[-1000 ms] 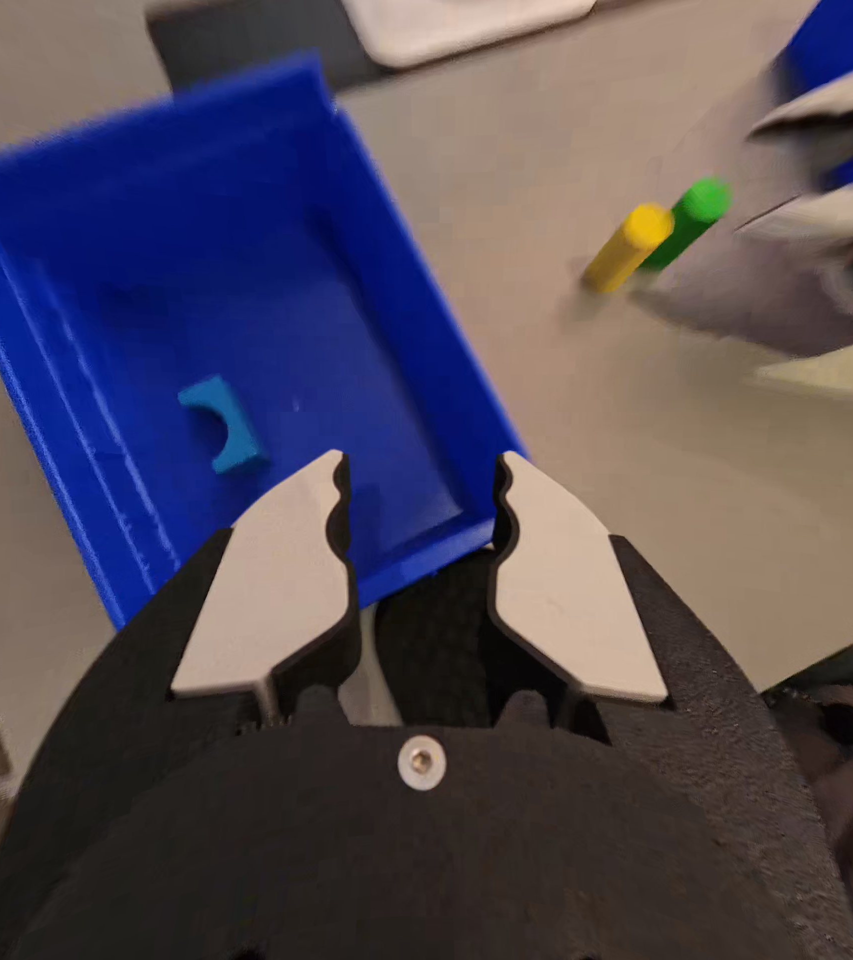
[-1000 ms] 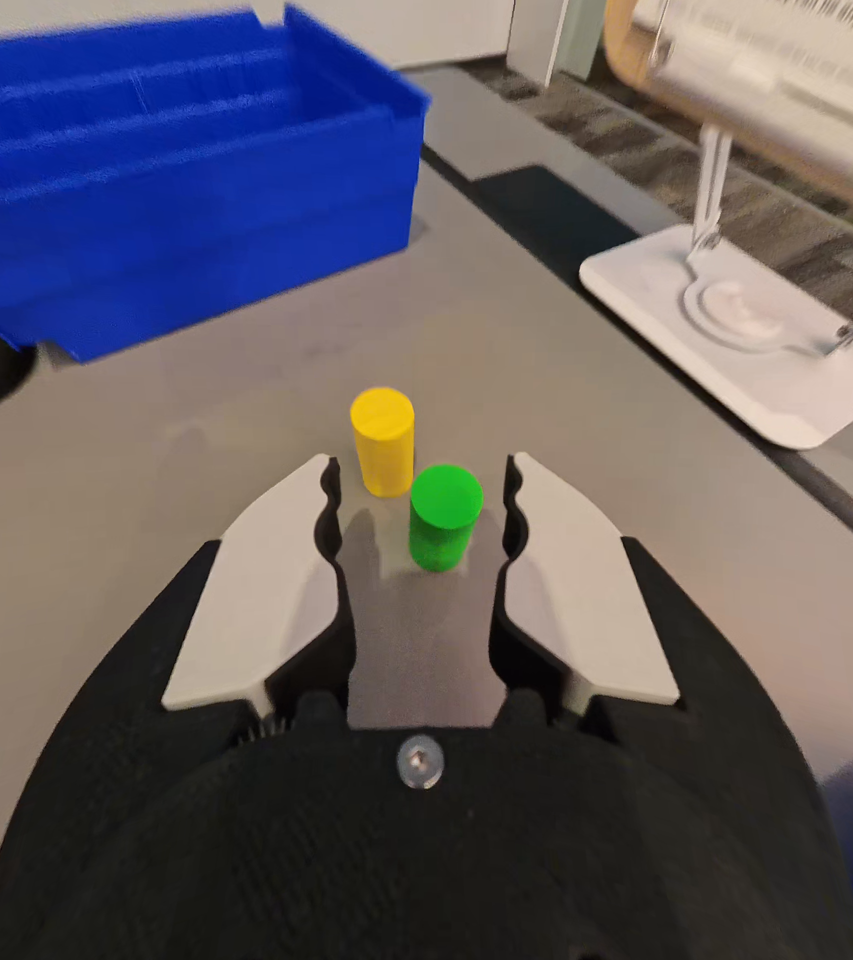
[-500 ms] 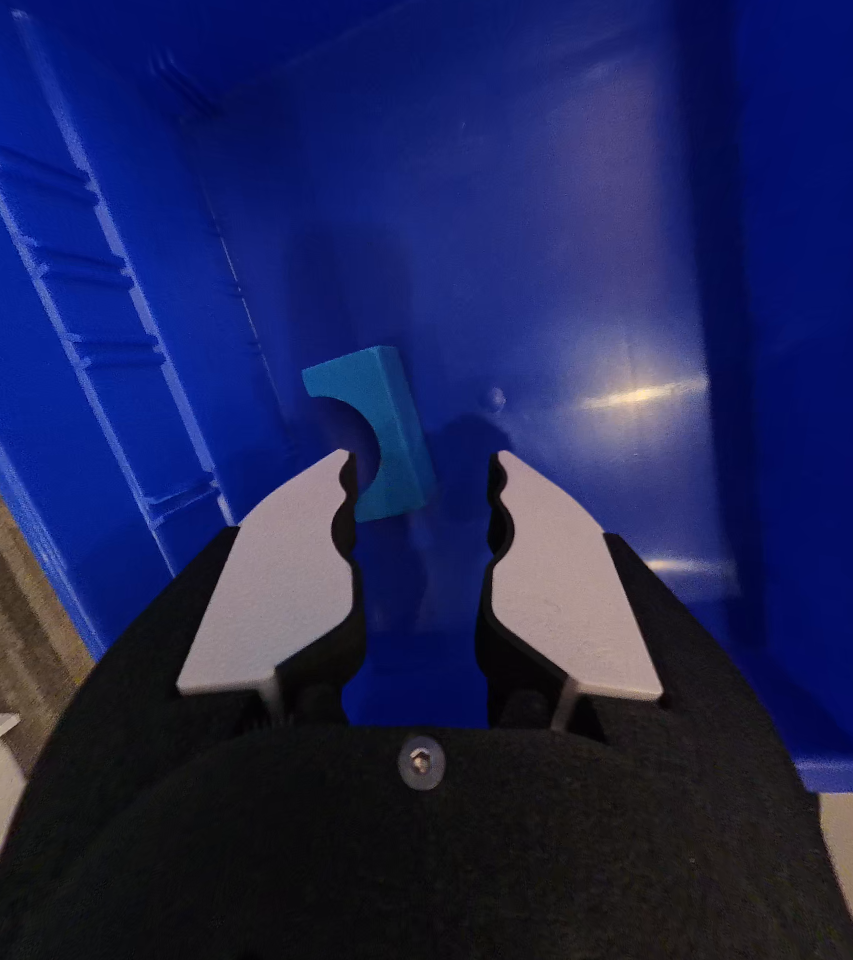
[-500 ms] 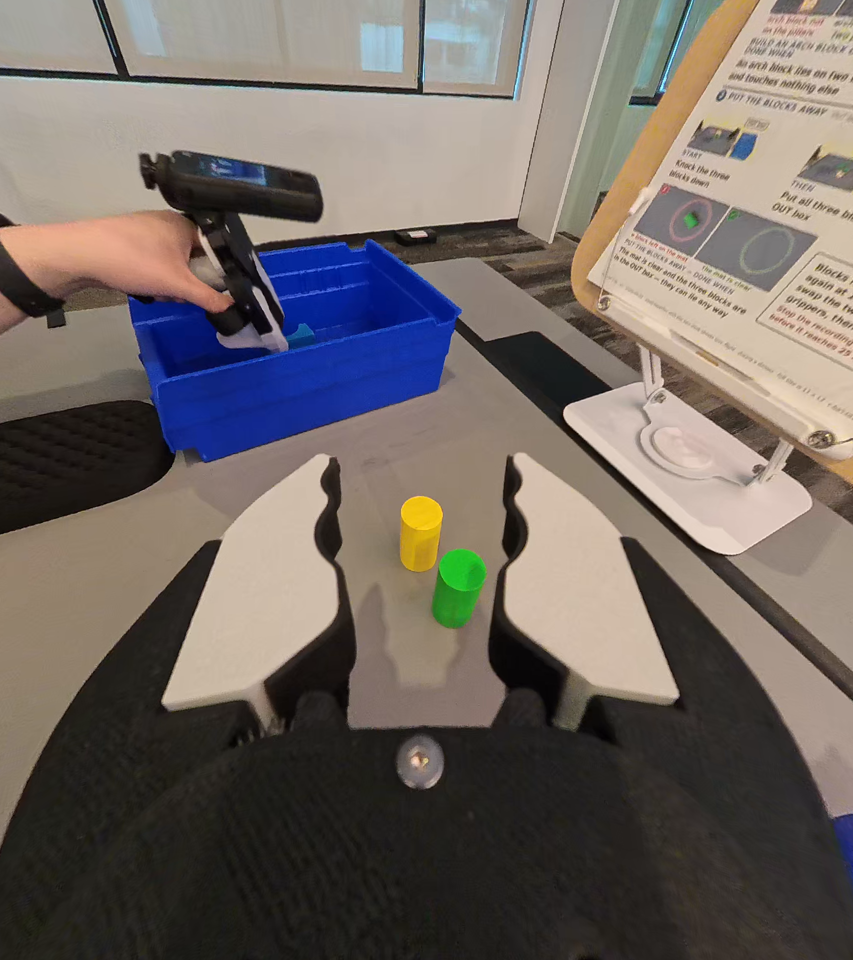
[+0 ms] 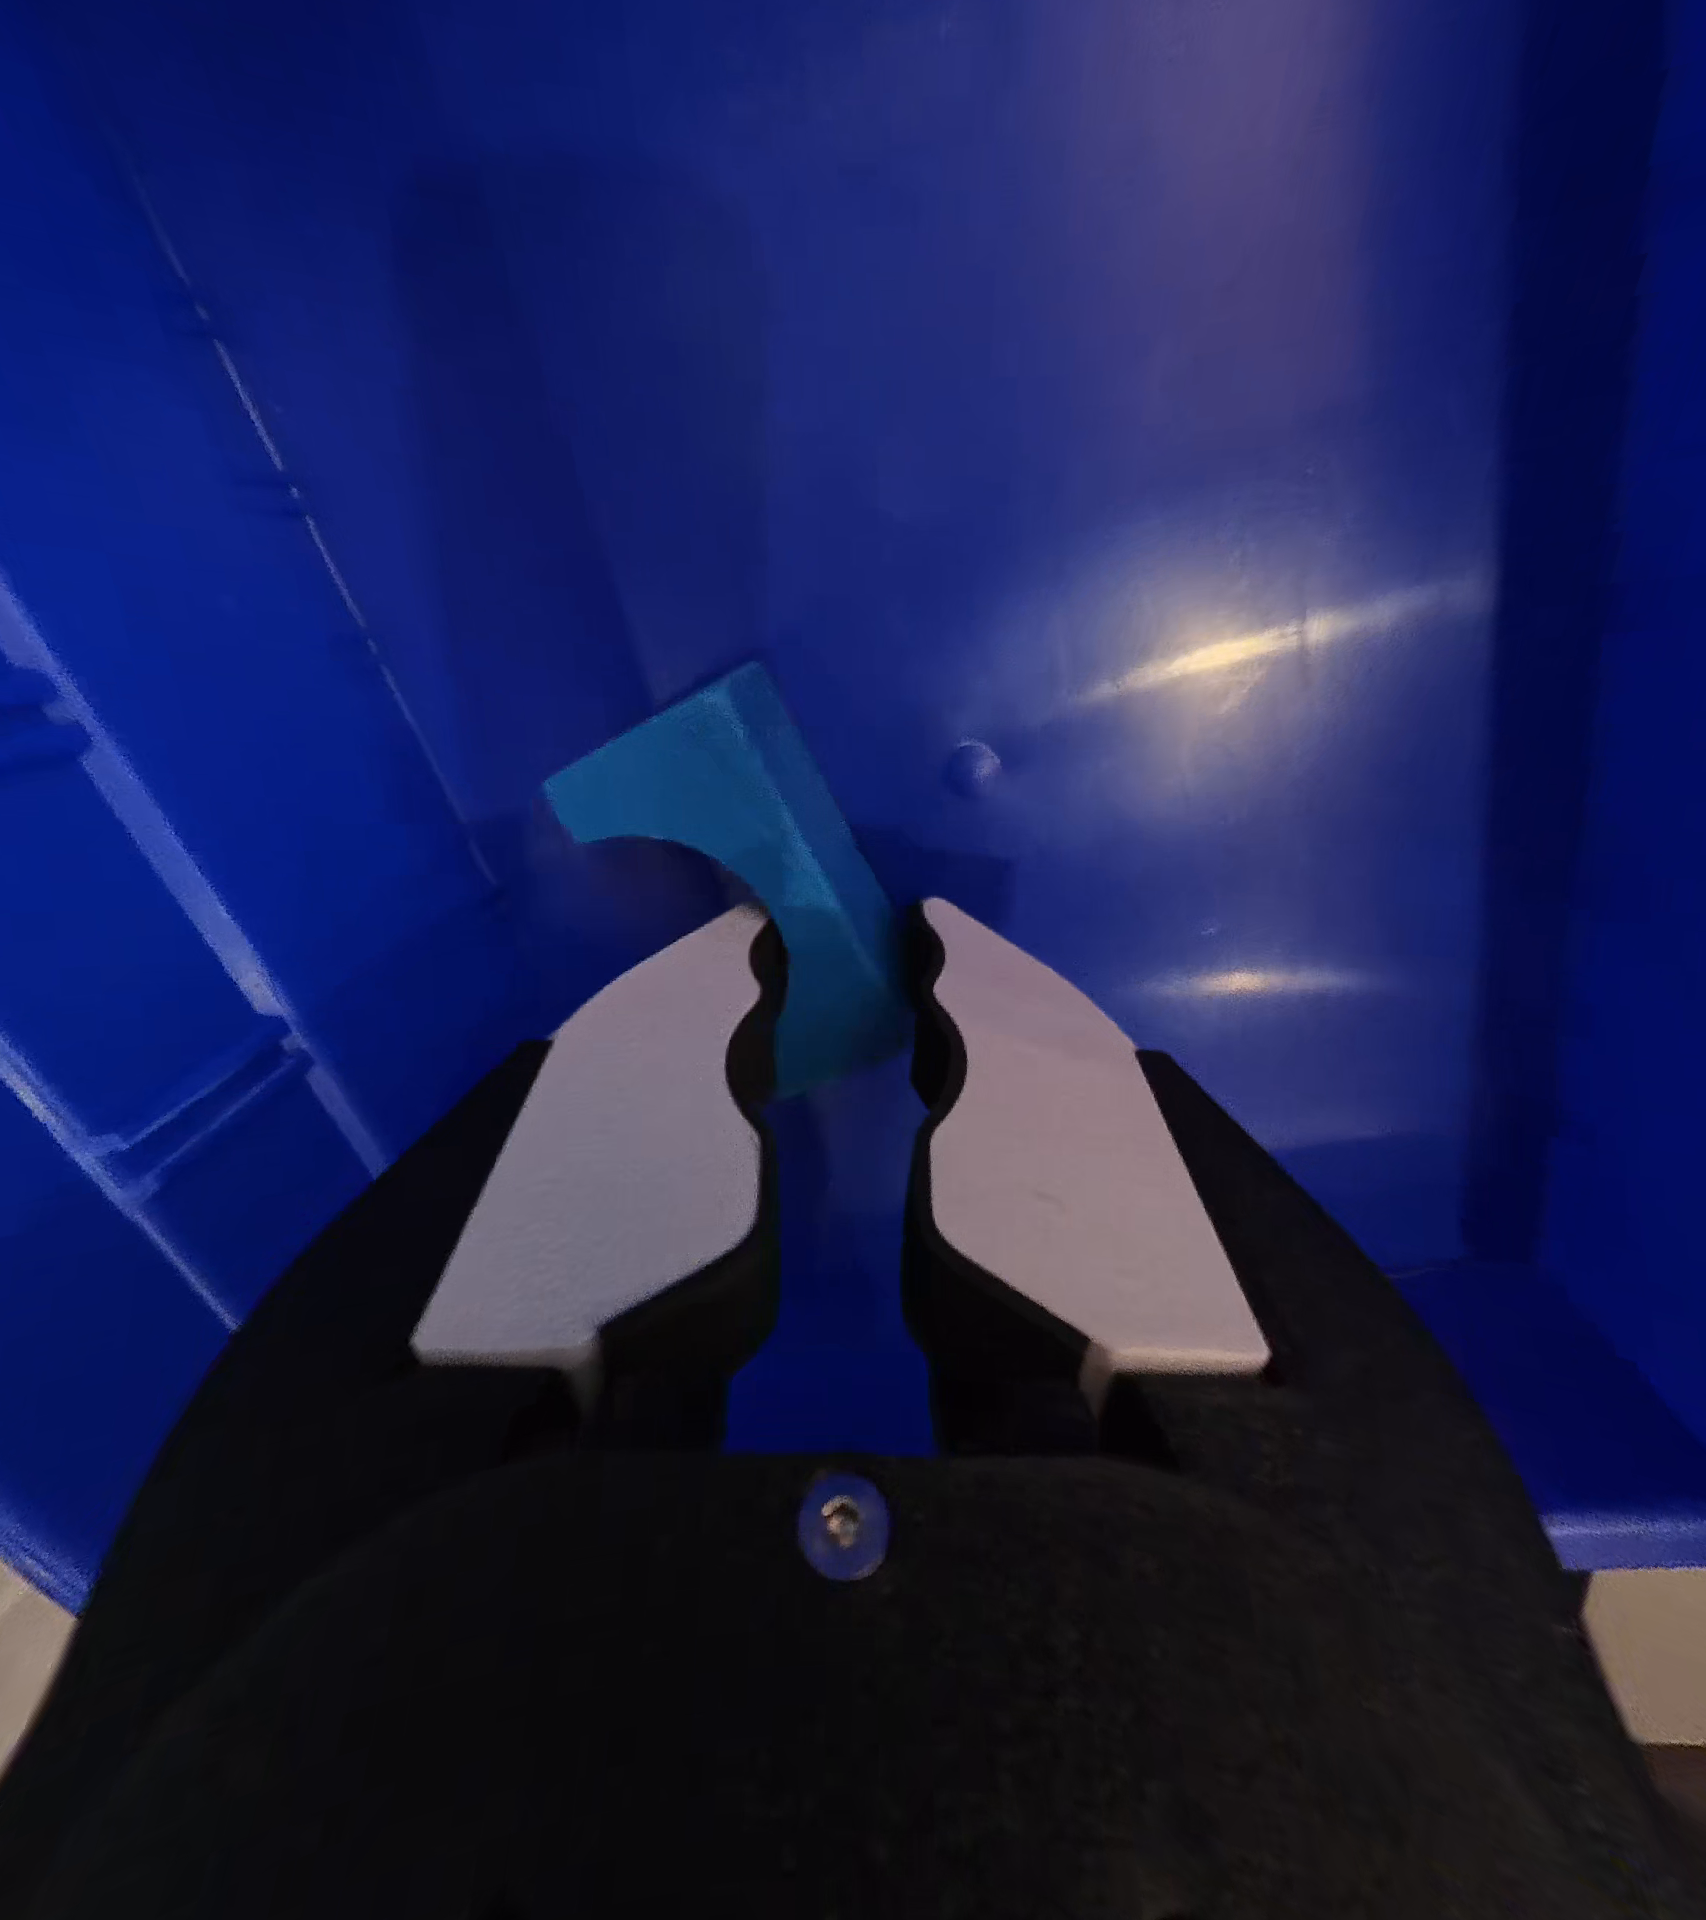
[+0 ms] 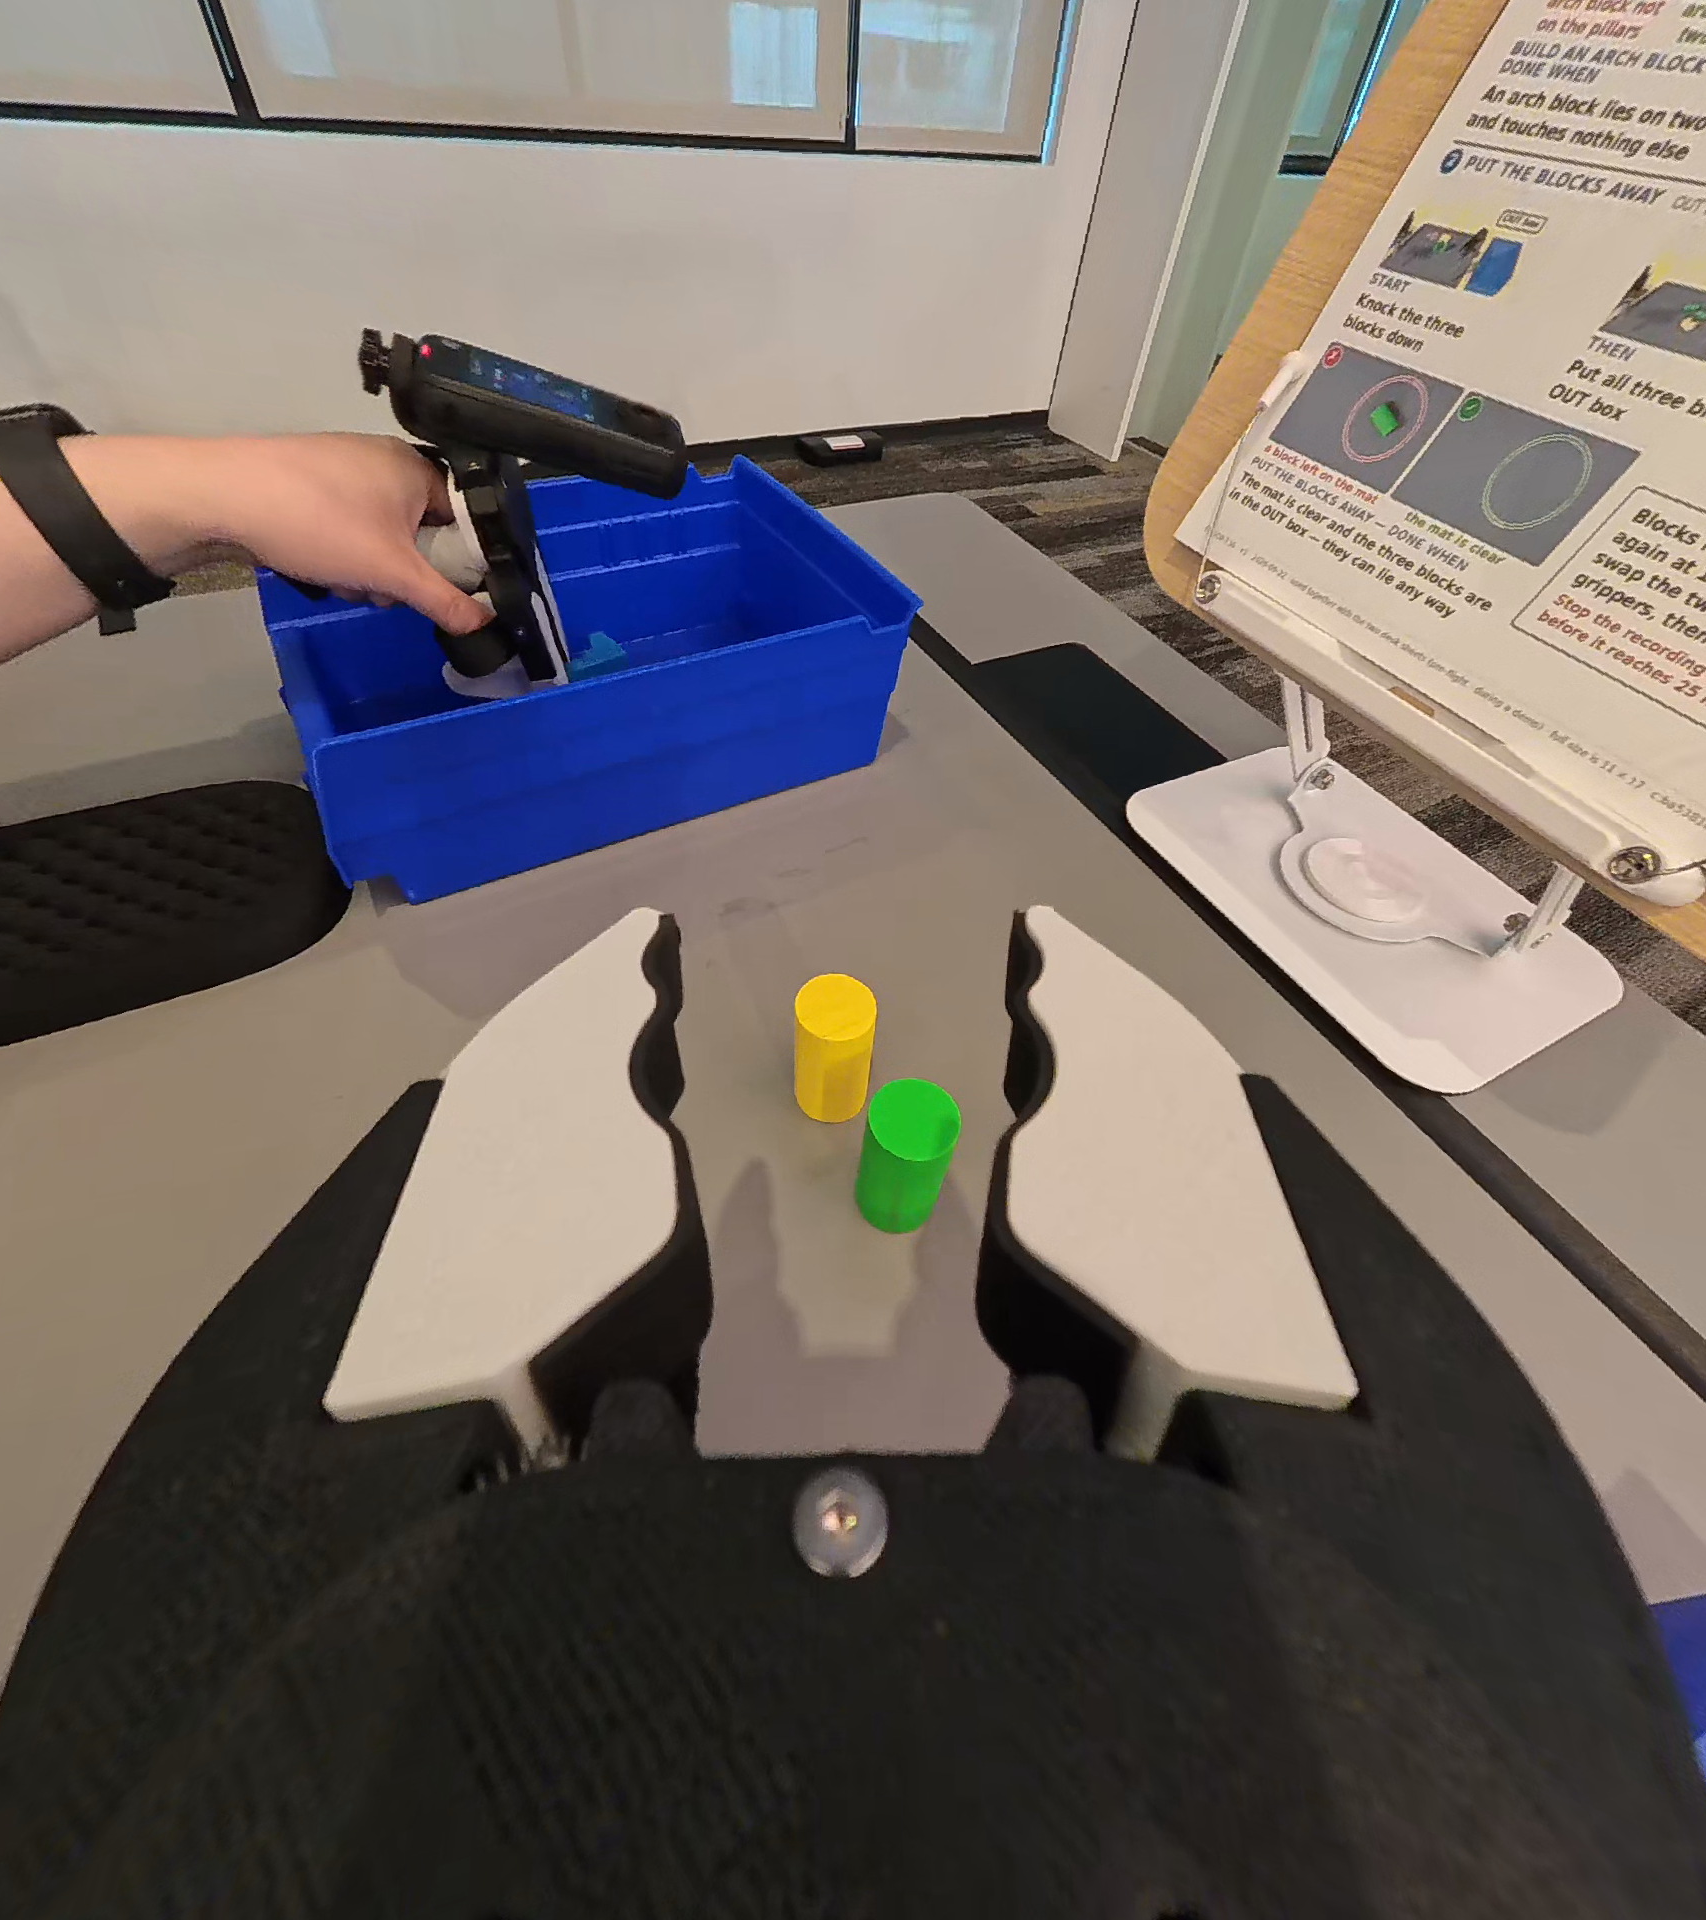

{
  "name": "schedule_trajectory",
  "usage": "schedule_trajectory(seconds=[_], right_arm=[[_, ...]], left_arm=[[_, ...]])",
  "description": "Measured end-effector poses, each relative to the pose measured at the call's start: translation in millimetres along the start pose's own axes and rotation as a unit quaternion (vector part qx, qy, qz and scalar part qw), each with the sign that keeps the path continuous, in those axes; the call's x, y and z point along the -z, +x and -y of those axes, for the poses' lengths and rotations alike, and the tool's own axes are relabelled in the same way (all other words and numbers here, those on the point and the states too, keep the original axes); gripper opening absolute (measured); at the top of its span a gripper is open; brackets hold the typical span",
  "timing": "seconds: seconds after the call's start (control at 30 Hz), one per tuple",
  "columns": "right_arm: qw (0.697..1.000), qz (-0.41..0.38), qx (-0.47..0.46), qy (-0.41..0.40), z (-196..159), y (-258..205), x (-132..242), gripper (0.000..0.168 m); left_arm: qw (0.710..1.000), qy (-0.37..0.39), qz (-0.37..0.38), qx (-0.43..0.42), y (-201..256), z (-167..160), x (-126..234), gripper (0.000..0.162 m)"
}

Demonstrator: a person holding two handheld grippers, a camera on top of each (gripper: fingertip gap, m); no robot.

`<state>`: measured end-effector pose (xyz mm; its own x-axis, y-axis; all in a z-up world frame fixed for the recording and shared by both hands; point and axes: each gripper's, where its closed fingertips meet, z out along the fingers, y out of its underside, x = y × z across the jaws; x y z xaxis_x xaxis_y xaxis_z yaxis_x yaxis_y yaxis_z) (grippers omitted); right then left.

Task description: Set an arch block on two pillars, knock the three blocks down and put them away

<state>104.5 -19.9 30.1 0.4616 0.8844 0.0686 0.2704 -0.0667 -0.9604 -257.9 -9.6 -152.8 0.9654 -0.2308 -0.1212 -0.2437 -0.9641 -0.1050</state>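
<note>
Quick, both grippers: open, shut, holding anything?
Left gripper: shut on the teal arch block, down inside the blue bin.
Right gripper: open, empty, above the yellow pillar and green pillar.

Inside the blue box (image 6: 610, 748), near the desk's (image 6: 984, 862) far-left corner, the left gripper (image 5: 841, 925) had little room: the ribbed wall stood close on its left, and the arch block (image 5: 766, 862) filled the gap between its fingers. The right gripper (image 6: 844, 935) hung spread above open desk, with only the yellow pillar (image 6: 833, 1044) and green pillar (image 6: 906, 1153) upright ahead, and the white stand (image 6: 1379, 914) along the right edge
</note>
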Motion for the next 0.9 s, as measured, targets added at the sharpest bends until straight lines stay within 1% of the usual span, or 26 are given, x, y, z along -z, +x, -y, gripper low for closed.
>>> schedule_trajectory(seconds=[0.07, 0.17, 0.27, 0.33, 0.4, 0.5, 0.6, 0.67, 0.73, 0.8, 0.83, 0.9], right_arm=[[1.000, 0.002, 0.001, -0.004, -1.3, 0.2, -0.1, 0.061], [1.000, 0.001, 0.001, -0.007, -3.6, 1.3, -0.6, 0.061], [1.000, 0.004, 0.005, -0.005, -4.9, 0.8, -2.2, 0.061], [1.000, 0.002, 0.024, 0.000, -4.2, -0.7, -3.6, 0.061], [0.998, 0.004, 0.058, 0.005, -3.2, -6.4, -5.7, 0.061], [0.991, 0.002, 0.132, 0.014, -0.2, -21.7, -9.6, 0.061], [0.978, 0.005, 0.208, 0.030, 4.3, -47.1, -14.7, 0.062], [0.966, 0.003, 0.254, 0.042, 8.2, -66.2, -17.8, 0.066], [0.956, 0.003, 0.287, 0.057, 12.2, -85.0, -20.0, 0.071], [0.953, 0.012, 0.294, 0.077, 16.9, -102.2, -20.6, 0.075], [0.956, 0.023, 0.279, 0.091, 20.2, -110.0, -20.3, 0.077], [0.970, 0.049, 0.206, 0.120, 29.1, -119.6, -19.3, 0.082]], left_arm=[[1.000, -0.003, -0.009, -0.014, 3.2, -1.3, 0.6, 0.022], [1.000, 0.019, -0.018, -0.016, 5.1, 0.9, 6.5, 0.022], [0.998, 0.051, -0.026, -0.022, 6.9, 3.3, 26.4, 0.022], [0.994, 0.086, -0.064, -0.026, 18.8, 8.4, 49.9, 0.022], [0.982, 0.122, -0.142, -0.036, 45.0, 13.5, 81.1, 0.022], [0.950, 0.160, -0.263, -0.057, 89.9, 14.1, 134.2, 0.021], [0.914, 0.191, -0.347, -0.085, 128.7, 11.0, 181.0, 0.021], [0.886, 0.197, -0.407, -0.103, 156.3, 5.5, 205.7, 0.021], [0.852, 0.198, -0.472, -0.114, 183.5, -0.3, 227.5, 0.021], [0.813, 0.198, -0.535, -0.115, 207.8, -4.7, 245.9, 0.021], [0.798, 0.198, -0.558, -0.113, 217.8, -5.5, 251.8, 0.021], [0.776, 0.198, -0.588, -0.119, 236.9, -7.8, 257.9, 0.021]])
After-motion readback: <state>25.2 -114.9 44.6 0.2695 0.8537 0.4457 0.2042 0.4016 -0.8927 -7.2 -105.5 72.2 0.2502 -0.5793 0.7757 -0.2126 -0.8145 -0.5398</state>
